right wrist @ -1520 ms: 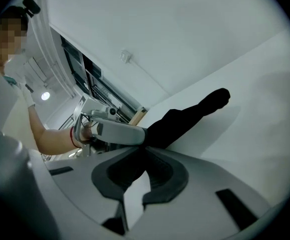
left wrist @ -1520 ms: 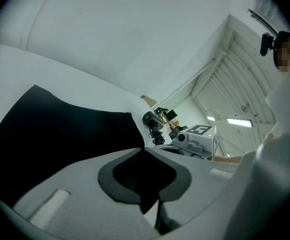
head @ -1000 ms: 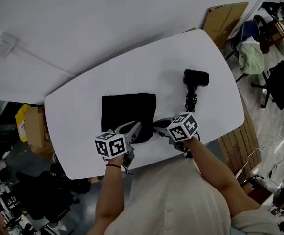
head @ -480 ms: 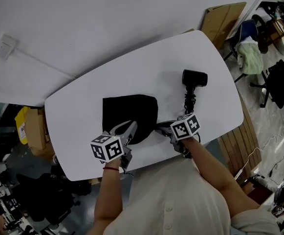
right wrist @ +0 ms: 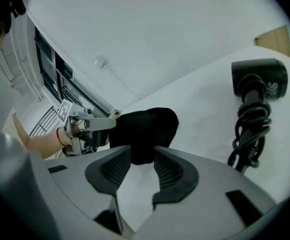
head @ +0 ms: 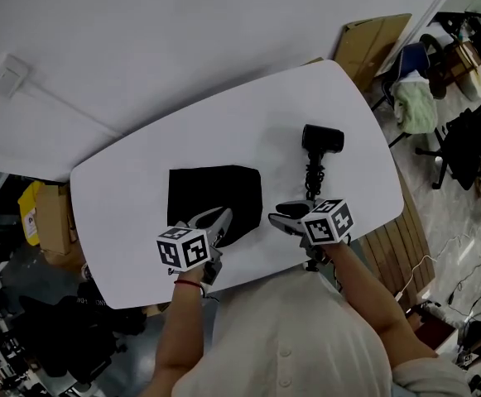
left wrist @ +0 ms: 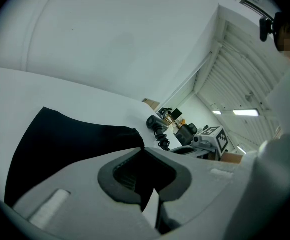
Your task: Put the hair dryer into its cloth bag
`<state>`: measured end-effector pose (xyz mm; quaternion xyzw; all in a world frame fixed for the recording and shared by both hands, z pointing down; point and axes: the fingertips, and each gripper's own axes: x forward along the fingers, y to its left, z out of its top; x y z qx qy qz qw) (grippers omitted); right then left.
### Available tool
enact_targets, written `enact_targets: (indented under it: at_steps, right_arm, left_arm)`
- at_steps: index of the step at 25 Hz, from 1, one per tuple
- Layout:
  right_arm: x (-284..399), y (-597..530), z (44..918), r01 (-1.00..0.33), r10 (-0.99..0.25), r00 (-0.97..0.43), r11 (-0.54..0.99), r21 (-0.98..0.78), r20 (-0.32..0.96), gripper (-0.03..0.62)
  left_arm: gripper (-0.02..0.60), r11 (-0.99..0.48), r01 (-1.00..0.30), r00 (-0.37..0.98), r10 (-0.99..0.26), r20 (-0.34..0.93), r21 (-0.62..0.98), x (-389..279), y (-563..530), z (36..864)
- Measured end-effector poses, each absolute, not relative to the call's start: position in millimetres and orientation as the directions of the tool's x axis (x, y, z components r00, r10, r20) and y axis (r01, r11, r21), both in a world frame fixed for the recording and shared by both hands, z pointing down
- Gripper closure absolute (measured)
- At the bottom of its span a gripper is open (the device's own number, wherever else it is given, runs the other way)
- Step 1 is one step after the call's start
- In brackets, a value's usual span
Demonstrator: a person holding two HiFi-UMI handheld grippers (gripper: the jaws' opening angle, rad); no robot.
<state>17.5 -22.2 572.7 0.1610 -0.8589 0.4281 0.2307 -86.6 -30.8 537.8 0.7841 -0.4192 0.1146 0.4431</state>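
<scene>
Both forearms reach in from the lower edge of the head view, over the near side of the white table (head: 141, 164). There is a red band (head: 190, 282) on the left wrist.

The left gripper (head: 223, 215) slopes down at the table. Its jaws are pressed together, pinching the near corner of the black cloth bag (head: 211, 195), and that edge is pulled up to the tips. The rest of the bag lies flat at the table's middle.

The right gripper (head: 275, 219) also slopes down, just beside the bag's right edge and not touching it. Its jaws have just been opening. The pads stand apart with nothing between them, and the bag shows beyond the gap.

The black hair dryer (head: 321, 139) lies on the table right of the bag, well apart from it, with its coiled cord (head: 313, 176) running toward the right gripper.

Each gripper's marker cube carries black-and-white square patterns, no words. A small mark on the dryer body is too small to read.
</scene>
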Motion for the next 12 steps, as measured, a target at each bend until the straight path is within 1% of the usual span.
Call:
enact_targets:
  at_steps: [6, 9, 12]
  right_arm:
    - [35.4, -33.8, 557.9, -0.522, -0.158, -0.817, 0.611, -0.595, 0.555, 0.443]
    - [48.4, -47.4, 547.8, -0.575, -0.240, -0.789, 0.615, -0.540, 0.566, 0.442]
    - [68.0, -67.1, 543.3, -0.661, -0.342, -0.724, 0.593, -0.461, 0.598, 0.433]
  left_arm:
    - [0.557, -0.257, -0.756, 0.627, -0.548, 0.554, 0.602, -81.9, -29.2, 541.7]
    - [0.557, -0.256, -0.756, 0.627, -0.546, 0.555, 0.602, -79.3, -28.3, 542.5]
    - [0.557, -0.255, -0.757, 0.627, -0.544, 0.557, 0.602, -76.9, -27.5, 543.2]
